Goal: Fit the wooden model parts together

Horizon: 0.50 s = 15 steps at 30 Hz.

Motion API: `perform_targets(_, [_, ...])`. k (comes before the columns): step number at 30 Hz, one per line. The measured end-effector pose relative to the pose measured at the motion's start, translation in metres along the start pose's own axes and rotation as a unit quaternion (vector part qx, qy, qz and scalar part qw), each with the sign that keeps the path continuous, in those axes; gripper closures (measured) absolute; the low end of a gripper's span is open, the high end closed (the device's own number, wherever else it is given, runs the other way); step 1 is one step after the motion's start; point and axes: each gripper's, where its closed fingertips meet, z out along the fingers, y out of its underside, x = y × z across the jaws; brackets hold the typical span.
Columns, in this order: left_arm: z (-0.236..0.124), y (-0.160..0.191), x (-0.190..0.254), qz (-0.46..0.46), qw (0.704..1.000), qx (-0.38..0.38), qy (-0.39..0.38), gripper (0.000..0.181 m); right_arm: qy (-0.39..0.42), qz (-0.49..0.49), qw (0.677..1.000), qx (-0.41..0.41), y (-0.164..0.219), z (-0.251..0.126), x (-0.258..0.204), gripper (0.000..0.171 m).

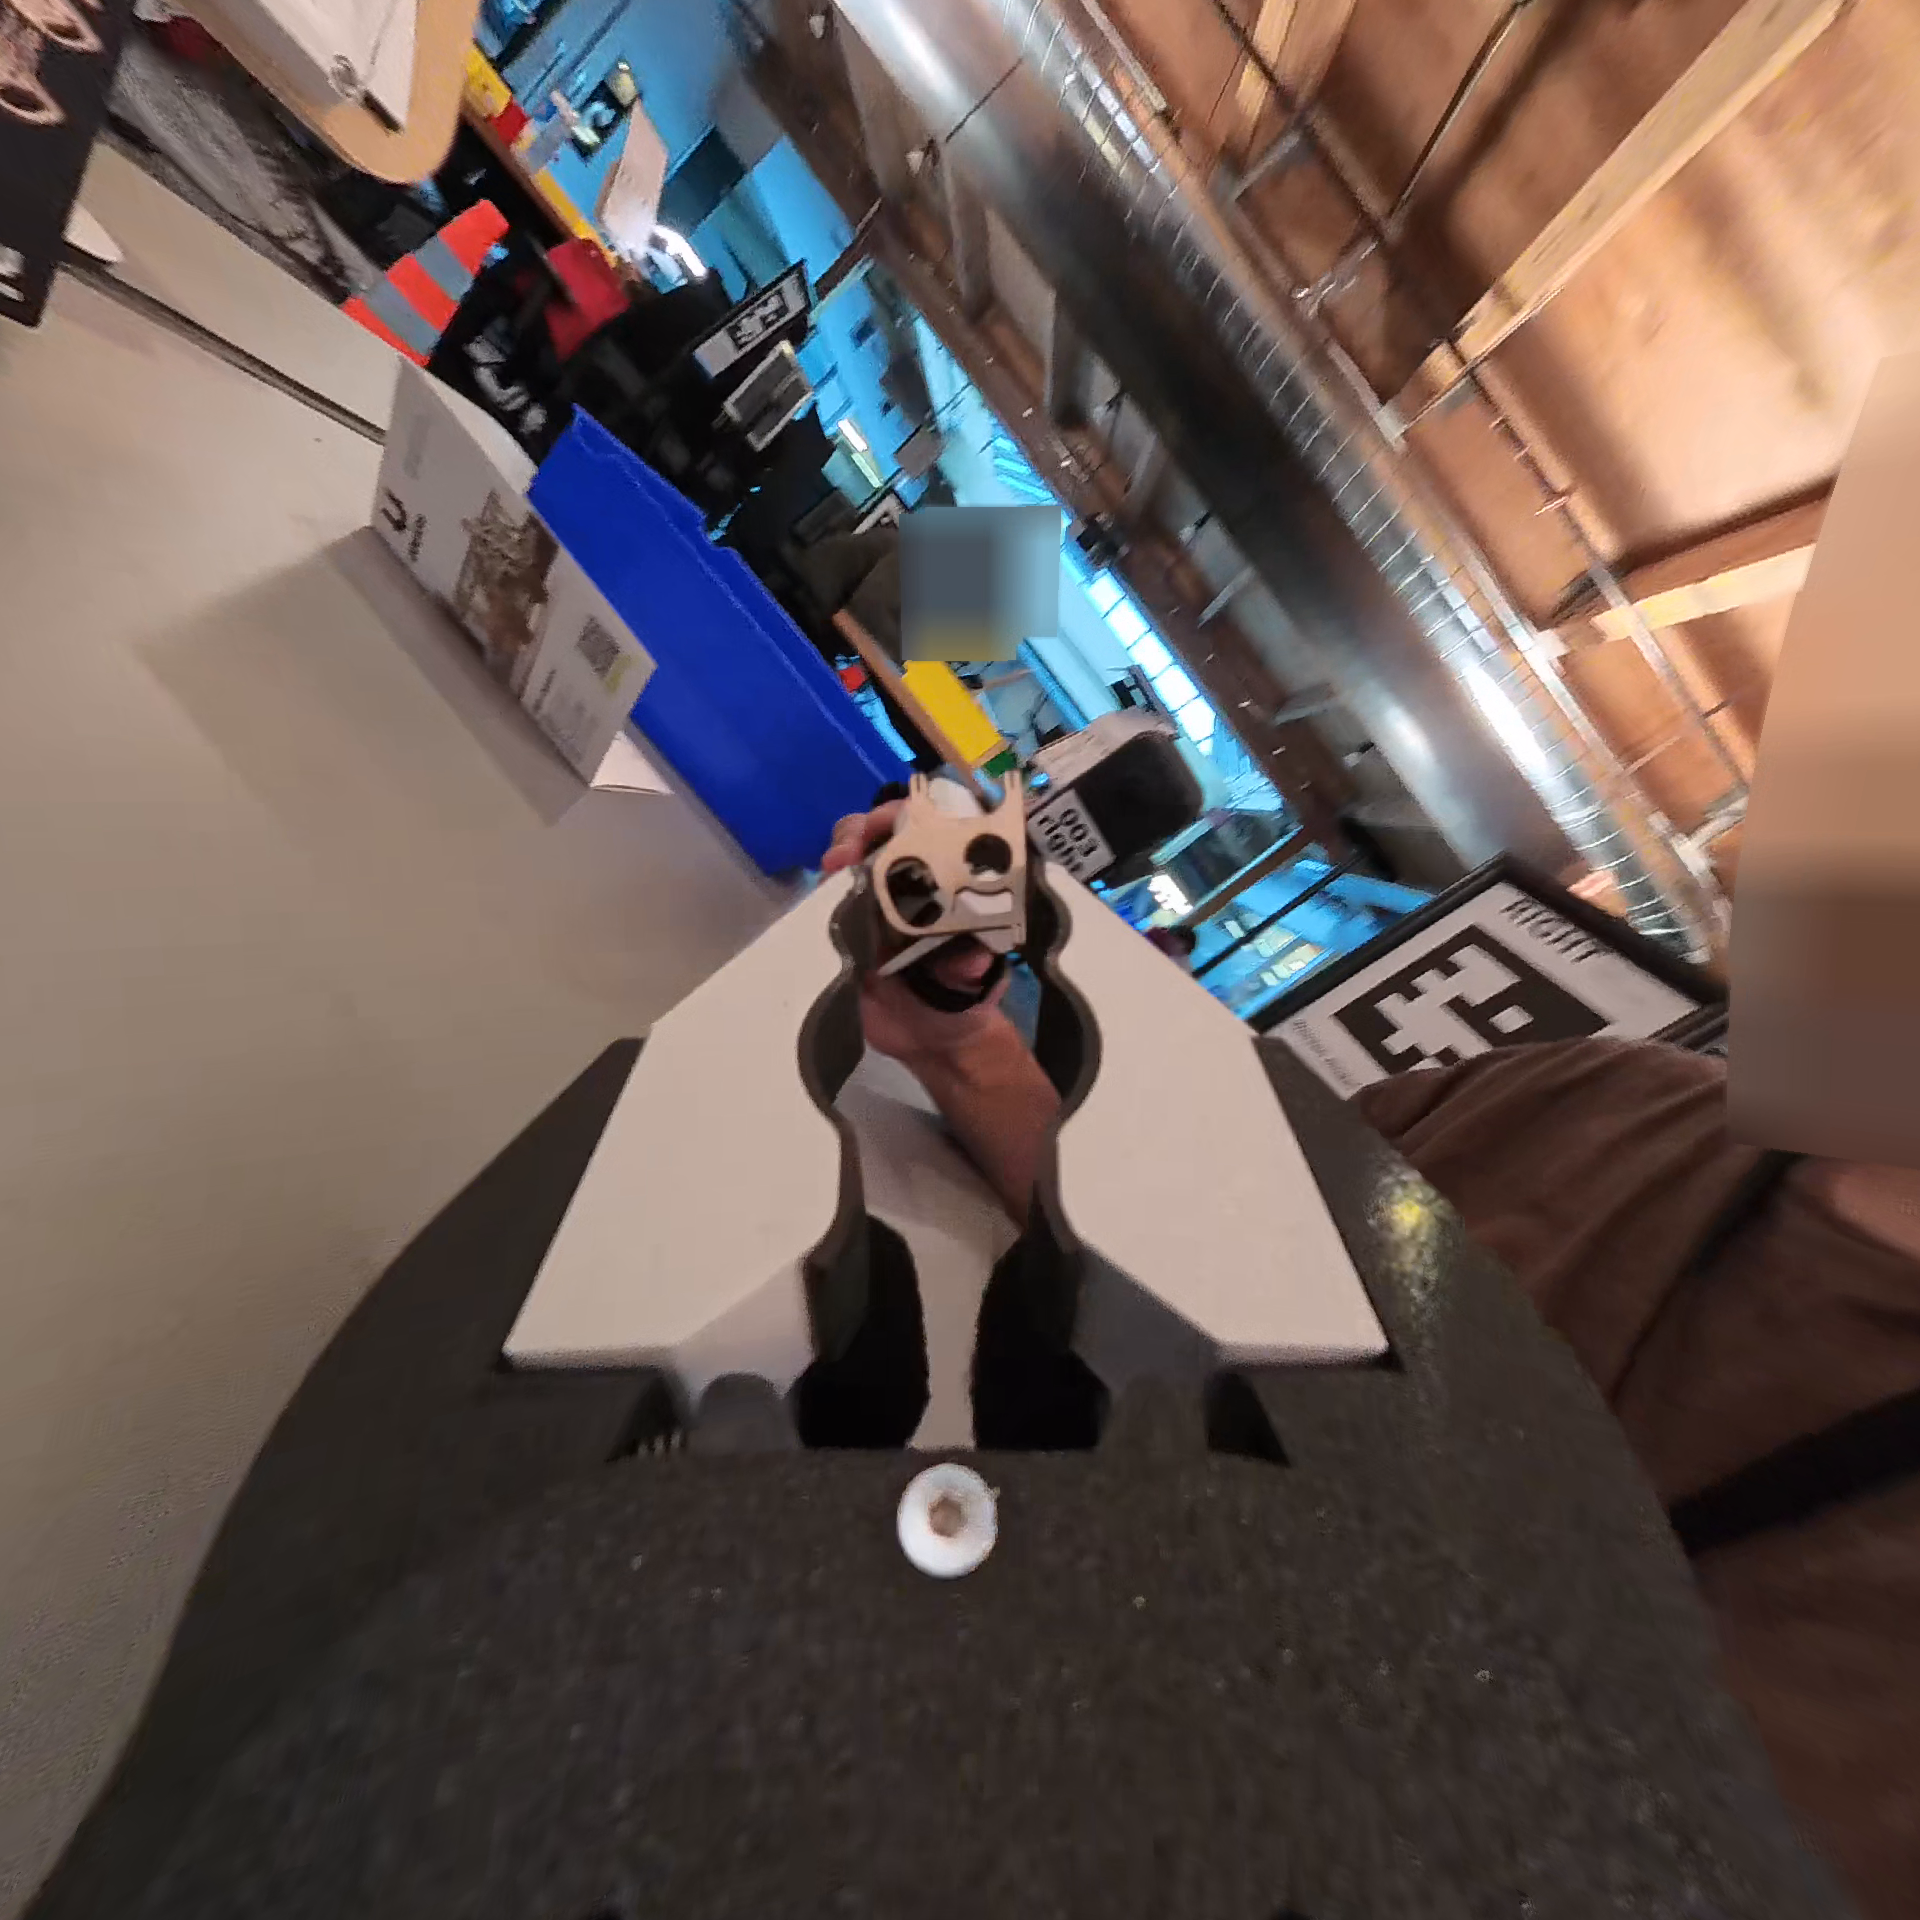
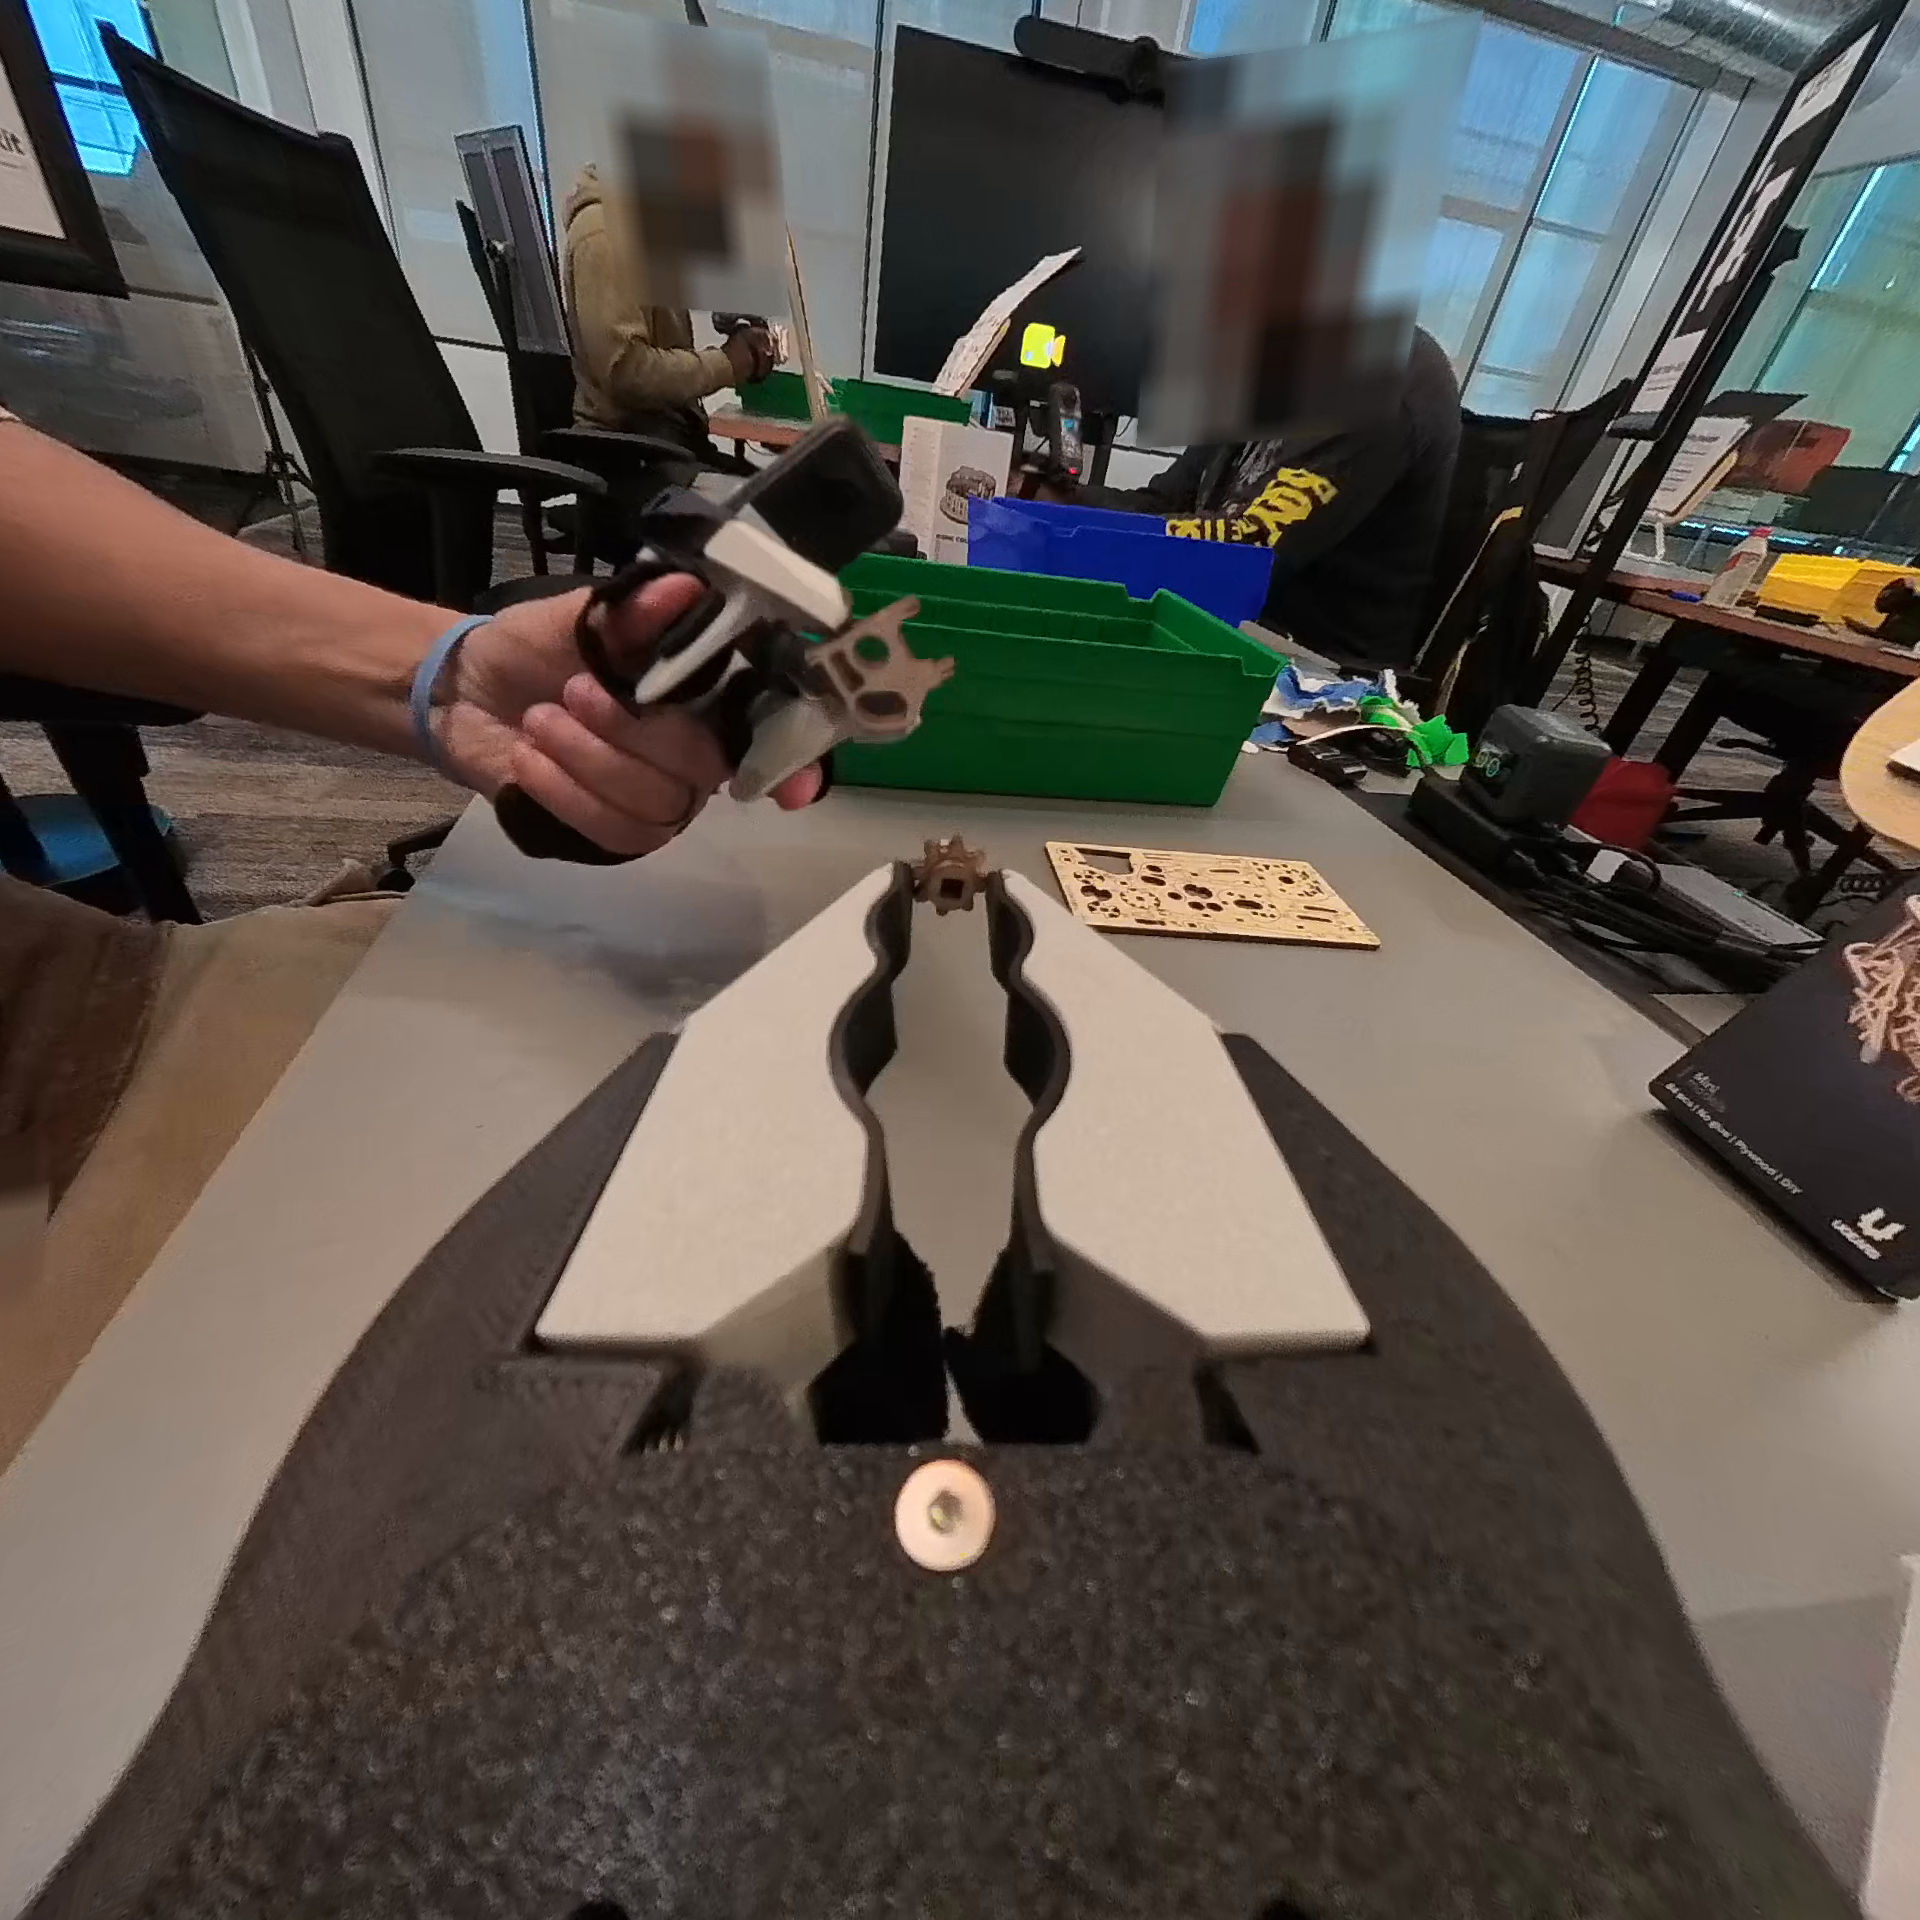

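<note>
Left gripper (image 1: 940, 925) is clamped on a flat wooden plate part (image 1: 951, 878) with several round cutouts, pinched at the fingertips and held up in the air, tilted; in the right wrist view the same gripper (image 2: 831, 686) is seen raised above the table's left edge, gripped by a hand (image 2: 592, 727) with a blue wristband (image 2: 436, 681), the plate (image 2: 878, 675) sticking out past its fingers. Right gripper (image 2: 948, 883) is closed on a small wooden gear (image 2: 948, 878) with a square centre hole, held at the very tips just above the grey table (image 2: 1455, 1091). The two parts are apart, plate higher and to the left of the gear. On the table beyond the gear, a laser-cut plywood sheet (image 2: 1210, 894) lies flat, with many parts already punched out. Behind it a green bin (image 2: 1049, 686) is stacked in front of a blue bin (image 2: 1122, 556). A black kit box (image 2: 1808, 1101) rests at the right edge of the table. A white printed box (image 1: 509, 592) stands beside the blue bin (image 1: 717, 644) in the left wrist view. Cables and a small black device (image 2: 1527, 758) are sitting at the far right.
</note>
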Motion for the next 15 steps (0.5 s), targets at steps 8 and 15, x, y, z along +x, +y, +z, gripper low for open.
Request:
perform_targets(8, [-0.0014, -0.0073, 0.0060, -0.078, 0.994, 0.028, 0.067, 0.155, 0.025, -0.053, 0.998, 0.015, 0.0000, 0.0009, 0.0044, 0.158])
perform_targets(15, [-0.0007, -0.0052, 0.0100, -0.091, 0.990, 0.008, 0.108, 0.155, 0.053, -0.093, 0.994, 0.016, 0.0018, 0.0031, 0.0092, 0.158])
